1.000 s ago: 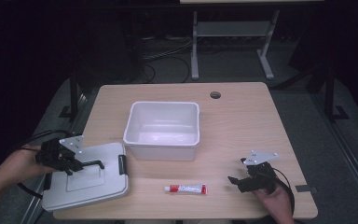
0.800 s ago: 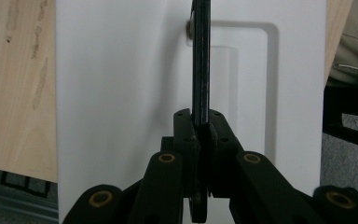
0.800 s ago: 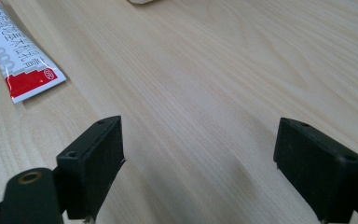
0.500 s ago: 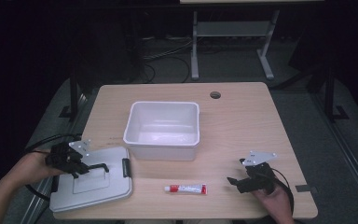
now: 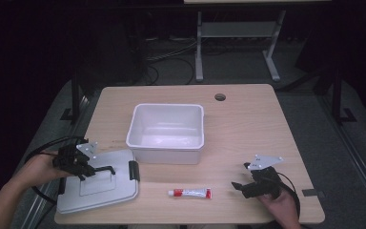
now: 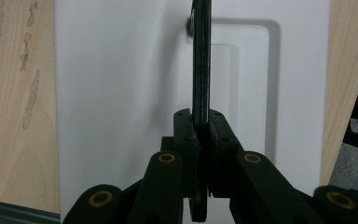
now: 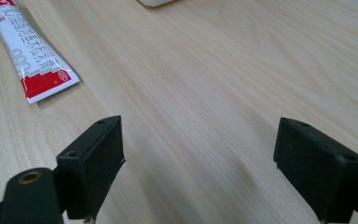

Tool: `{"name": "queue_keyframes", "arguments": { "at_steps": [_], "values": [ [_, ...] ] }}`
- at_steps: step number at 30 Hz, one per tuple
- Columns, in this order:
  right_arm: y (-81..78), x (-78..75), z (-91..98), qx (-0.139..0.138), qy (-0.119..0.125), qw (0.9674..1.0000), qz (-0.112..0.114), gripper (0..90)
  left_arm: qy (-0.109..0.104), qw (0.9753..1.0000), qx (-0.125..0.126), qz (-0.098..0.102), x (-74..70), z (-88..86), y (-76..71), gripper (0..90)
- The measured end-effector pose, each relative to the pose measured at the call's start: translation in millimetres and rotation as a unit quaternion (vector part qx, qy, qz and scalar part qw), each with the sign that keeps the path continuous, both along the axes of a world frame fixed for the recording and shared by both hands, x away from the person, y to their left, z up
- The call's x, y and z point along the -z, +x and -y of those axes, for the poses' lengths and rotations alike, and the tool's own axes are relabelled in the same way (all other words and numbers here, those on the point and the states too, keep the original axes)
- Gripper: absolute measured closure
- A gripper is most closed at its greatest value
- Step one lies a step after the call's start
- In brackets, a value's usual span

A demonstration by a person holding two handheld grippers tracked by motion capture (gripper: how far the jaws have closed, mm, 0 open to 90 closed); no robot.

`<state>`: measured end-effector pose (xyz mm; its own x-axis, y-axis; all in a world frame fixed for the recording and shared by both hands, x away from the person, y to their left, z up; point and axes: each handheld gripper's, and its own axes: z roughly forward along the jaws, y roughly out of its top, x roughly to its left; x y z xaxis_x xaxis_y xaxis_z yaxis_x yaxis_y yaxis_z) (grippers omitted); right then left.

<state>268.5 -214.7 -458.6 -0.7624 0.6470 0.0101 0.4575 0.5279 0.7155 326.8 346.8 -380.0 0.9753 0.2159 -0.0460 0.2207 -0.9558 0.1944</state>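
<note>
Evidently left gripper (image 5: 88, 167) fingers clenched on lid handle (image 6: 200, 70) for carrying; right gripper (image 5: 240, 185) fingers released, toothpaste tube (image 5: 189, 192) at nine o'clock.

the left tool (image 5: 83, 164), clamped on the black handle (image 5: 106, 169) of the flat grey plastic lid (image 5: 97, 188), has sunk, laying the lid flatter beside the white rectangular plastic tub (image 5: 167, 131).
</note>
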Motion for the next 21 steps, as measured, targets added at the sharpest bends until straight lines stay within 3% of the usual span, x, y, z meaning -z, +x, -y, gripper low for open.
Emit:
{"name": "queue_keyframes", "arguments": {
  "at_steps": [12,16,21],
  "values": [
    [-1.2,-1.0,0.6,-0.009,0.005,0.9999,-0.002,15.3,-0.013,0.9999,-0.002,-0.004,5.8,-5.3,2.4,83.9],
    [-2.7,-1.8,0.2,-0.014,0.005,0.9999,-0.005,15.3,-0.009,1.0,0.0,-0.001,5.4,-4.7,2.2,83.5],
    [-4.8,-2.7,1.7,-0.023,-0.01,0.9996,-0.012,15.3,-0.009,1.0,0.001,0.003,4.3,-4.5,1.3,78.3]
  ]
}}
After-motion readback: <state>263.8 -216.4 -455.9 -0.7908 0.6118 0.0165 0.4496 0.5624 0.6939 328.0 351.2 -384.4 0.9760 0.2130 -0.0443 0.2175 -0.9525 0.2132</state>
